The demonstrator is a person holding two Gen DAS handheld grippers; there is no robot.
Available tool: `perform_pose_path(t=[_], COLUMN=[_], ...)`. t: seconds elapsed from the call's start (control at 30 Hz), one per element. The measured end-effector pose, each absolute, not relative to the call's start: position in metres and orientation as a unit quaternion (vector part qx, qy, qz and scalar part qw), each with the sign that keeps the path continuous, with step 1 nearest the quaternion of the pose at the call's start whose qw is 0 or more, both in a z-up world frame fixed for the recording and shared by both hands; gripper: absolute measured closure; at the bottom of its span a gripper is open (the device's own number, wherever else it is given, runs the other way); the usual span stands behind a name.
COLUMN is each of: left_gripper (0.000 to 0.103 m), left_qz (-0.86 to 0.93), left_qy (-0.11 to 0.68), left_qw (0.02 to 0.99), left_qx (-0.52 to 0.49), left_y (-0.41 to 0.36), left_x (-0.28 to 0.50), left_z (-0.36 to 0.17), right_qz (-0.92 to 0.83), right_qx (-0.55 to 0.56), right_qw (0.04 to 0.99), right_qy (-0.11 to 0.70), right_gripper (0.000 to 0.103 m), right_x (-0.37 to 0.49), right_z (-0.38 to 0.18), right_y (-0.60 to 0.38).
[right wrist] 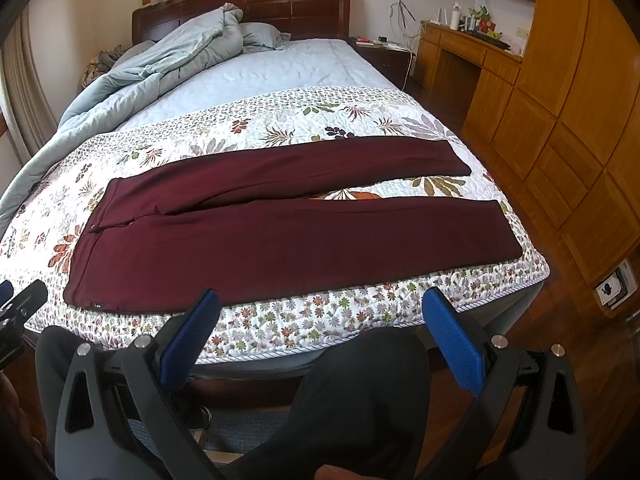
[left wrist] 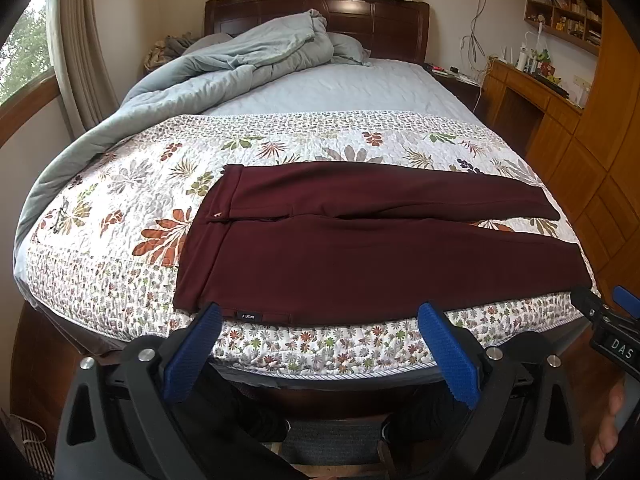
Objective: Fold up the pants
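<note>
Dark maroon pants (left wrist: 360,240) lie flat across the foot of the bed, waistband to the left, both legs running right and slightly apart; they also show in the right wrist view (right wrist: 280,224). My left gripper (left wrist: 320,312) is open and empty, its blue pads (left wrist: 196,352) hovering just short of the near edge by the waistband and its small label. My right gripper (right wrist: 320,300) is open and empty, in front of the bed's near edge below the near leg. It also shows at the right edge of the left wrist view (left wrist: 608,312).
The pants rest on a floral quilt (left wrist: 120,200) over a light blue sheet. A crumpled grey-blue duvet (left wrist: 240,60) lies at the head, by the dark wood headboard (left wrist: 320,16). A wooden desk and wardrobes (right wrist: 560,100) stand to the right. The person's dark-clothed knee (right wrist: 360,392) is below.
</note>
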State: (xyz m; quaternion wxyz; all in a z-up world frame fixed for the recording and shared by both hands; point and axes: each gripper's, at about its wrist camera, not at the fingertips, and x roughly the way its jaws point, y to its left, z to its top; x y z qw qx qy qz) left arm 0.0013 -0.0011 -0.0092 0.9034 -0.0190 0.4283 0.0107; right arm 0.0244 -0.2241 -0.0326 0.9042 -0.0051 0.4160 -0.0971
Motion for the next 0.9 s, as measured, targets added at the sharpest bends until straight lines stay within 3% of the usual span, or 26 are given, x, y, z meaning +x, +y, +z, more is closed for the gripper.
perform_pose_path(t=[0.9], left_gripper=[0.004], left_qz=[0.009], left_qy=[0.429], left_qw=[0.903], left_qx=[-0.016], left_y=[-0.0026], left_x=[0.0012], left_z=[-0.0055], right_qz=[-0.098], right_qx=[-0.006], right_qw=[0.905], right_qy=[0.414], right_gripper=[0.003], right_x=[0.0247], right_z=[-0.0304], right_y=[-0.2248])
